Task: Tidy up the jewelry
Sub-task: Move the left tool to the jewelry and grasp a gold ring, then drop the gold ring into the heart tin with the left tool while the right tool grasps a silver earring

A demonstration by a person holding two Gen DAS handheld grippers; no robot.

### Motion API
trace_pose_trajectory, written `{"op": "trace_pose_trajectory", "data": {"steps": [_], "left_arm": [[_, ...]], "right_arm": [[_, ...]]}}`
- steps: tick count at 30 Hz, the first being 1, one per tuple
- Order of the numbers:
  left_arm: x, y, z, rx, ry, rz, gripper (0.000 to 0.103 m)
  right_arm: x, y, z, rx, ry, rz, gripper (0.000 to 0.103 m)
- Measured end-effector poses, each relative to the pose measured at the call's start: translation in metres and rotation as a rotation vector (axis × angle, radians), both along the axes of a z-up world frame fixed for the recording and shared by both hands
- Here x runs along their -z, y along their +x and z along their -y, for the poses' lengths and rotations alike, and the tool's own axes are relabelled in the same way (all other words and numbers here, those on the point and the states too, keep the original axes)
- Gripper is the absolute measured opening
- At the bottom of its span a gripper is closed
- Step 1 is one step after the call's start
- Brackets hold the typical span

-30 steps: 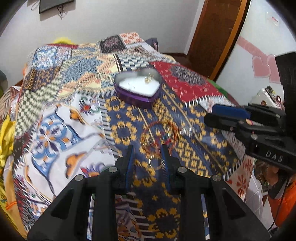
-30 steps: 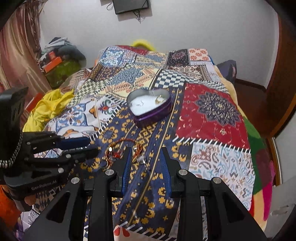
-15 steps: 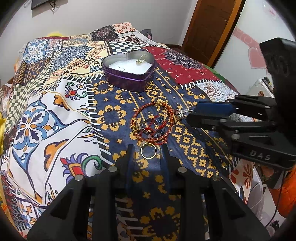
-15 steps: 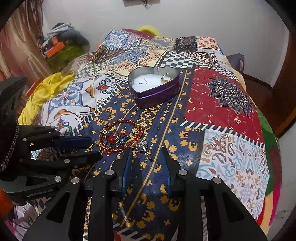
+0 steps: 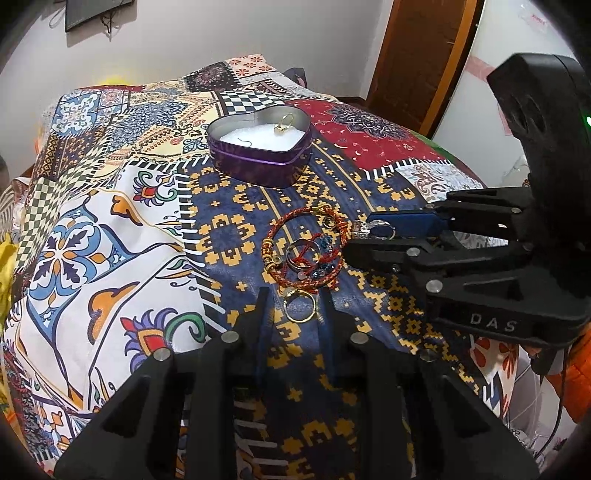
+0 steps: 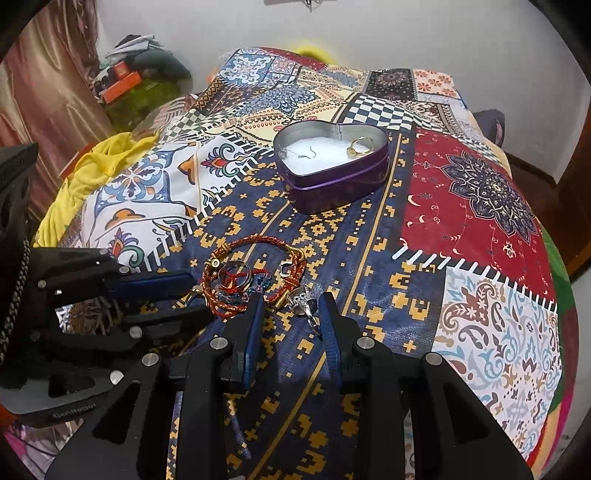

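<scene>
We are reaching for jewelry on the quilt [image 5: 110,229].
Our left gripper [image 5: 297,301] is straddling a gold ring [image 5: 300,307], fingers spread; our right gripper [image 6: 290,308] is bracketing a silver ring [image 6: 304,301], fingers spread too.

- "DAS" stood in pale raised letters on the black body of the right gripper [image 5: 373,242], read in the left wrist view.
- A word in pale letters stood on the black body of the left gripper [image 6: 173,299], seen in the right wrist view; it began with something like "Gen", but the rest was too blurred to read.
- A small red mark on the white door [image 5: 532,22] at upper right was too small to read.
</scene>
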State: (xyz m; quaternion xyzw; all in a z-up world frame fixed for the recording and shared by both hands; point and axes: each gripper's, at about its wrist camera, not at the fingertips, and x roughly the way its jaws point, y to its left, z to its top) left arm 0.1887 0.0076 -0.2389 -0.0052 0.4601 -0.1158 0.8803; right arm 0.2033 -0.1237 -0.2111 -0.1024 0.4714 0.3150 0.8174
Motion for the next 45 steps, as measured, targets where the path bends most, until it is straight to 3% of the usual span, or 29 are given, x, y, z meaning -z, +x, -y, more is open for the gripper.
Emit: {"op": "trace_pose_trajectory", "data": {"steps": [2, 4, 16, 37, 45], "left_arm": [[0.000, 0.000, -0.001, -0.008, 0.003, -0.001, 0.017], [0.000, 0.000, 0.000, -0.012, 0.005, -0.001, 0.017], [-0.014, -0.010, -0.005, -0.042, -0.006, 0.007, 0.017], [-0.090, 0.007, -0.013, -0.082, 0.002, 0.202, 0.017], [-0.102, 0.027, -0.017, -0.098, -0.005, 0.233, 0.017]], "right_arm": [[0.000, -0.003, -0.001, 0.000, -0.012, 0.020, 0.026], [0.001, -0.003, -0.004, -0.001, -0.029, 0.033, 0.013], [-0.015, -0.013, 0.002, 0.024, 0.011, 0.037, 0.013], [-0.088, -0.010, 0.018, 0.117, 0.151, 0.188, 0.013], [-0.104, 0.002, 0.015, 0.128, 0.201, 0.232, 0.013]]}}
